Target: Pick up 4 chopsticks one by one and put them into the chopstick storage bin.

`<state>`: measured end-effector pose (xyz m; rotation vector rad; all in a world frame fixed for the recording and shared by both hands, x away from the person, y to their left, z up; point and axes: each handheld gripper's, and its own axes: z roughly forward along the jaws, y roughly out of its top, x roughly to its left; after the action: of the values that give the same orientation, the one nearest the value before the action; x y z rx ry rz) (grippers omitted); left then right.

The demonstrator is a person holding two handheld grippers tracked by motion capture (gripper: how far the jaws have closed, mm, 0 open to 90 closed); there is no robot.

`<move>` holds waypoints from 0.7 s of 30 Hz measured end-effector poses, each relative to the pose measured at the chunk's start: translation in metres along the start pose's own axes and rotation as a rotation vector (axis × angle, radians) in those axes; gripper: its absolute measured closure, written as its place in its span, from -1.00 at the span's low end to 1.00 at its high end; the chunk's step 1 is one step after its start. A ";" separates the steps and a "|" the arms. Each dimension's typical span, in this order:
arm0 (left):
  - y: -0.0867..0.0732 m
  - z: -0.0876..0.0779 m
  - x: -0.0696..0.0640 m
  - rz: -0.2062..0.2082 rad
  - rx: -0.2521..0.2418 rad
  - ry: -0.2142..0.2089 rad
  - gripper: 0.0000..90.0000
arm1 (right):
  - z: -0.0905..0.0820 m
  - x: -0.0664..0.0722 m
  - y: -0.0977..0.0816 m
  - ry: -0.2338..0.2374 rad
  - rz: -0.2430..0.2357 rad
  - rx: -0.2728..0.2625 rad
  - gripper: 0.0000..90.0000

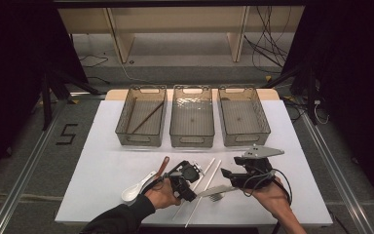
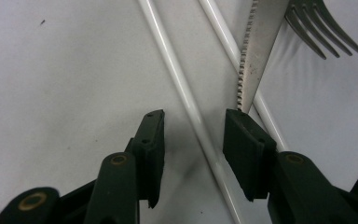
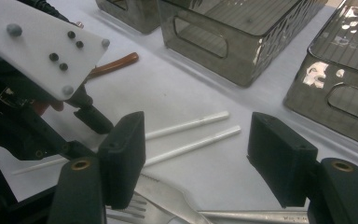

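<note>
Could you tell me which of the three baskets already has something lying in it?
The left basket: a dark stick lies slantwise in it, while the other two hold nothing.

Knife across chopsticks; fork beside knife.

One readable mark: a black "5" taped on the grey floor, far to the left of the left gripper's fingers and beyond them, off the white surface's left edge. The right gripper view shows faint stamped lettering on a metal utensil handle at the bottom edge, low between that gripper's fingers; it is too small and blurred to read. No labels, brands or numbers can be read on the bins, the cutlery or the grippers.
</note>
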<state>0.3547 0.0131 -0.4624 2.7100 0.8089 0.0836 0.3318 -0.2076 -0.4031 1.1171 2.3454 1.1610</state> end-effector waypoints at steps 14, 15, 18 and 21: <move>0.000 -0.002 0.011 0.017 0.028 -0.009 0.72 | -0.001 0.000 0.000 0.000 -0.003 -0.001 -0.16; 0.000 -0.002 0.012 0.016 0.026 -0.013 0.73 | -0.001 0.000 0.000 0.000 -0.003 -0.001 -0.16; -0.002 -0.003 0.019 -0.013 0.025 -0.002 0.79 | -0.001 0.000 0.000 0.000 -0.002 -0.001 -0.16; -0.003 -0.003 0.023 -0.018 0.028 -0.005 0.82 | -0.001 -0.001 0.000 -0.002 -0.002 -0.003 -0.16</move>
<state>0.3719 0.0285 -0.4609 2.7271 0.8391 0.0617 0.3315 -0.2088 -0.4023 1.1144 2.3422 1.1620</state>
